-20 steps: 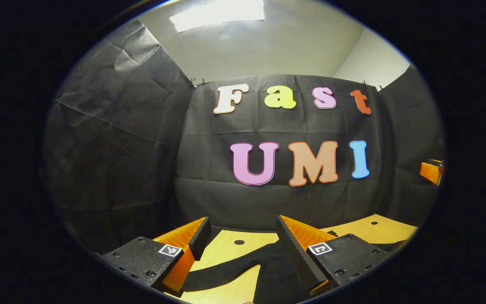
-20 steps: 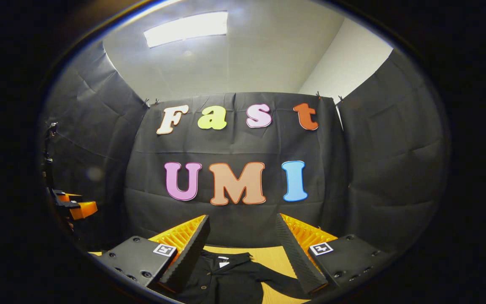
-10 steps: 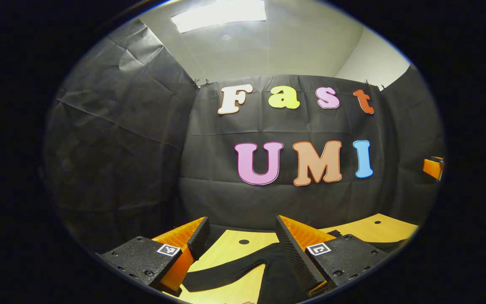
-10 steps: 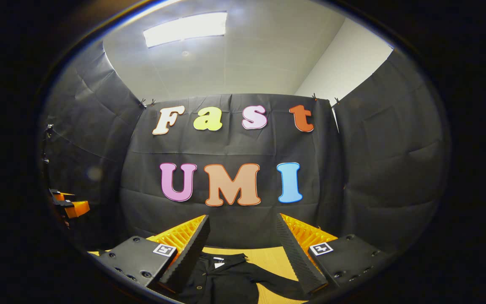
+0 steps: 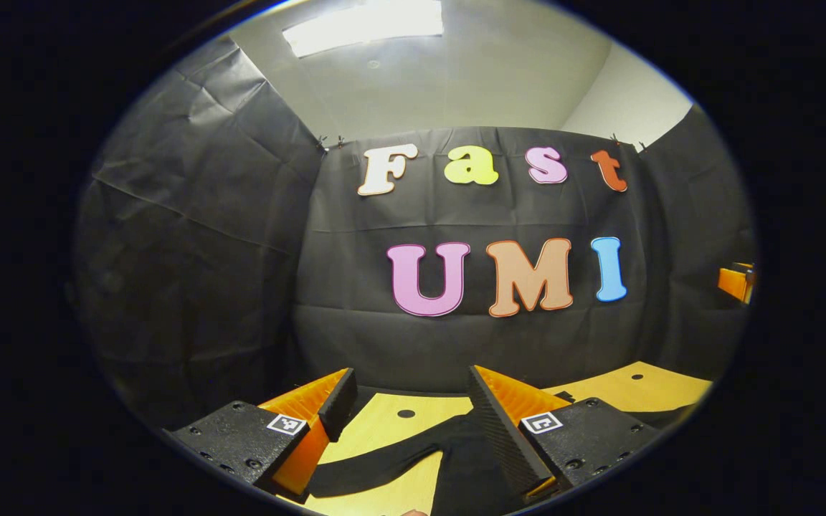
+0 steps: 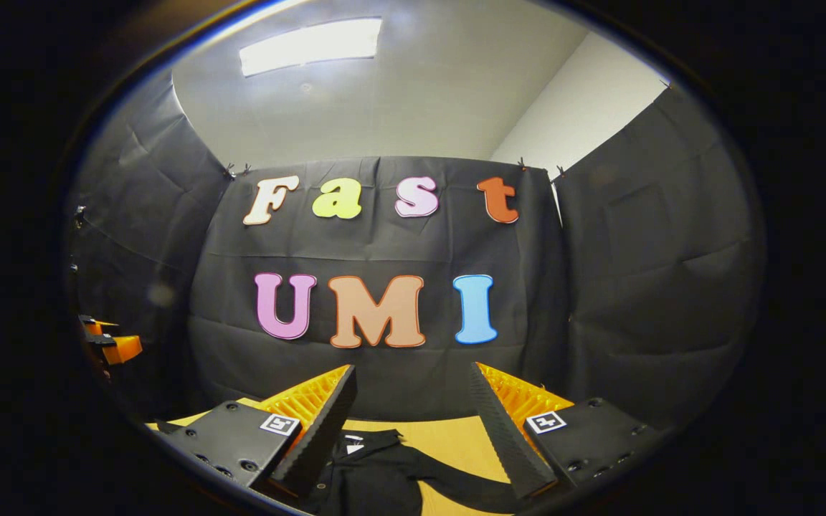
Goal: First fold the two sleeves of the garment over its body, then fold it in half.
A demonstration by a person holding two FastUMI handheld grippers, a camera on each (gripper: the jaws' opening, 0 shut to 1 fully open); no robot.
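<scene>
Nothing folded yet. Garment (image 6: 377,480) lies flat on the table (image 5: 384,430), both sleeves (image 5: 370,466) spread out from its body. Left gripper (image 5: 407,408) and right gripper (image 6: 409,412) hover above it, fingers wide apart, empty. All folds remain.

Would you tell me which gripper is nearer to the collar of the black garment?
Right. The right gripper hangs open above the table with the collar between its fingers. The left gripper, also open, hangs over a spread sleeve, with no collar between its fingers.
</scene>
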